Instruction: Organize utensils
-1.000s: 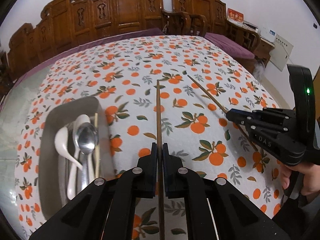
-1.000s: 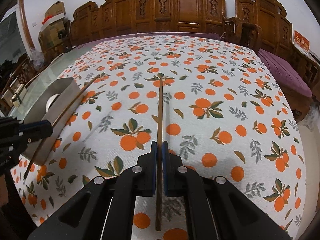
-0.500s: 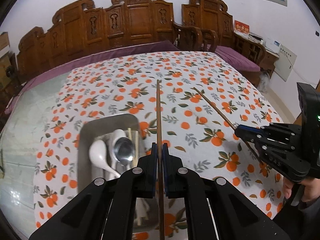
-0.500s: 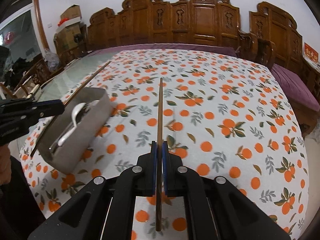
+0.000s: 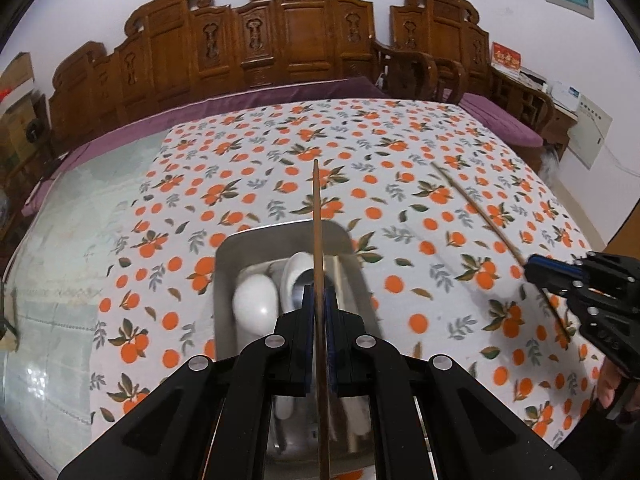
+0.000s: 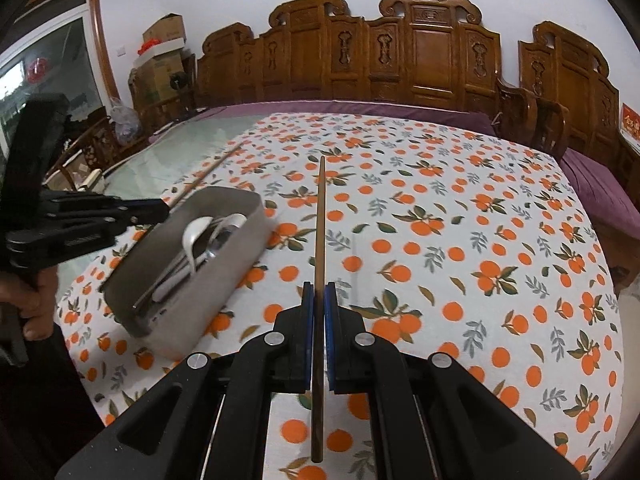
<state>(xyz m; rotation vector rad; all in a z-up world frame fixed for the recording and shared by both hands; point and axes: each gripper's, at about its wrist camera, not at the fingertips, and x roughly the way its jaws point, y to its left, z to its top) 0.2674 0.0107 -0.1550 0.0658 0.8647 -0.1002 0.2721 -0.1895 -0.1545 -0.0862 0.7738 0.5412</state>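
Left wrist view: two chopsticks show, one in each claw. The left claw (image 5: 319, 300) is closed tight on a dark brown chopstick (image 5: 317, 216), which runs straight ahead above the single metal tray (image 5: 224, 264). The tray stands on the worktop (image 5: 248, 168), which is covered by an orange-print cloth. Inside it lie a white ceramic spoon (image 5: 256, 304) and a metal spoon (image 5: 302, 280); further pieces are hidden behind the claw and cannot be counted. At the right edge the right claw (image 5: 532, 270) grips the second chopstick (image 5: 476, 204), slanting above the cloth, apart from the tray.

Right wrist view: the right claw (image 6: 319, 300) is clamped shut on its chopstick (image 6: 320, 216), held over bare cloth to the right of the tray (image 6: 216, 280). The tray holds one white spoon (image 6: 194, 236) and several metal handles, too overlapped to count. At the left, a hand (image 6: 34, 300) holds the left claw (image 6: 162, 210), whose chopstick (image 6: 204, 176) juts out beyond the tray's far end.
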